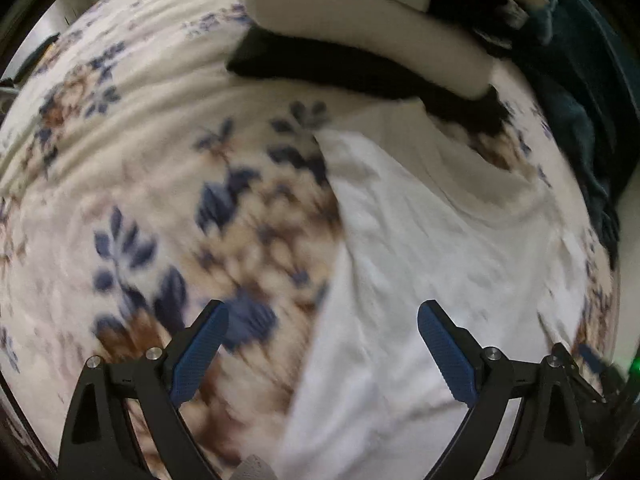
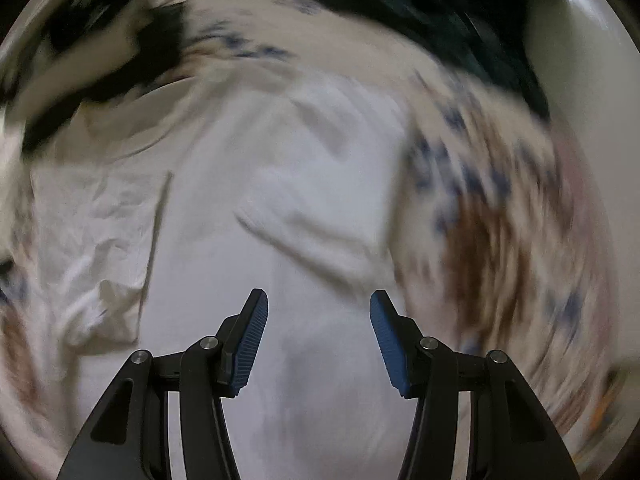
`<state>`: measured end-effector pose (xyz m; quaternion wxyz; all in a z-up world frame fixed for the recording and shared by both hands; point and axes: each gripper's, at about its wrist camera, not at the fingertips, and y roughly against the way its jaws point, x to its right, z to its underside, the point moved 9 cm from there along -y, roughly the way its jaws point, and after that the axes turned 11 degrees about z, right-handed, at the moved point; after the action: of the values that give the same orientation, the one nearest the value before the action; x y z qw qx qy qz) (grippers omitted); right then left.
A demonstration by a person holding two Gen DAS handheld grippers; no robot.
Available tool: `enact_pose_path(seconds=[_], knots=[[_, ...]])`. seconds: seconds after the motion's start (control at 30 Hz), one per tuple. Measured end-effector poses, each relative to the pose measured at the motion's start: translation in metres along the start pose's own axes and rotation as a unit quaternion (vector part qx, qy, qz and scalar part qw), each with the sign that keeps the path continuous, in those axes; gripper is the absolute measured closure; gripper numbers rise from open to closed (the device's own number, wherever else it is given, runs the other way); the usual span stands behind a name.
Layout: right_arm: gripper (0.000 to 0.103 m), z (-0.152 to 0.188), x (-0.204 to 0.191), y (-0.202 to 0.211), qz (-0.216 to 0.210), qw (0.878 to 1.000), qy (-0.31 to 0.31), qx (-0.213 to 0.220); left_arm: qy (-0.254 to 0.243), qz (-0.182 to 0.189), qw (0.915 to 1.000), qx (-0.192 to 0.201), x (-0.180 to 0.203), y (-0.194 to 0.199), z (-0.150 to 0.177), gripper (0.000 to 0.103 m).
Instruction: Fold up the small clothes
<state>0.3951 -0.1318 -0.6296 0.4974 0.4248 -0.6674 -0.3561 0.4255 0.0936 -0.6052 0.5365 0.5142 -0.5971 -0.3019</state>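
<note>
Left wrist view shows the left gripper [image 1: 322, 344] with its jaws wide apart and nothing between them, hanging above the place where the long left edge of the white garment [image 1: 432, 248] meets the floral bedspread [image 1: 132, 152]. This edge runs from the lower middle of the frame up toward the upper middle, so the garment's long axis goes nearly along the gripper's pointing line, and most of the cloth lies to the right of the jaws. In the right wrist view the right gripper [image 2: 318, 340] stands half open, also empty, directly over the middle of the white garment [image 2: 248, 208], which fills the centre and left of that frame. I judge that the right gripper is nearer to the body of the cloth, and the left one nearer to its side edge, which a fold would probably need to catch. The garment looks like thin, soft cotton, wrinkled, with a straight seam or folded hem at the left of the right view. The bedspread is plush, with blue leaves and brown flowers. At the upper part of the left view lie dark clothes [image 1: 360, 68] and a pale folded piece [image 1: 368, 32]. Both views are blurred.
</note>
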Motion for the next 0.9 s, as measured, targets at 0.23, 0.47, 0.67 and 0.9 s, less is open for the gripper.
enact_pose_path(seconds=[0.23,0.47,0.67,0.9], knots=[[0.052,-0.023,-0.076,-0.033,0.232,0.912,0.319,0.114,-0.001,-0.016,0.9997,0.02,-0.025,0.024,-0.012,0.006],[0.101,-0.005,-0.093,-0.002,0.234,0.881,0.359,0.201,0.004,-0.013,0.9999,0.005,-0.029,0.02,0.005,0.006],[0.101,0.033,-0.108,0.019,0.184,0.863,0.41,0.231,0.008,-0.002,1.0,0.0,-0.019,0.013,0.009,0.006],[0.101,0.053,-0.113,0.02,0.101,0.881,0.425,0.181,-0.01,0.002,0.9999,0.005,-0.004,0.015,0.004,0.006]])
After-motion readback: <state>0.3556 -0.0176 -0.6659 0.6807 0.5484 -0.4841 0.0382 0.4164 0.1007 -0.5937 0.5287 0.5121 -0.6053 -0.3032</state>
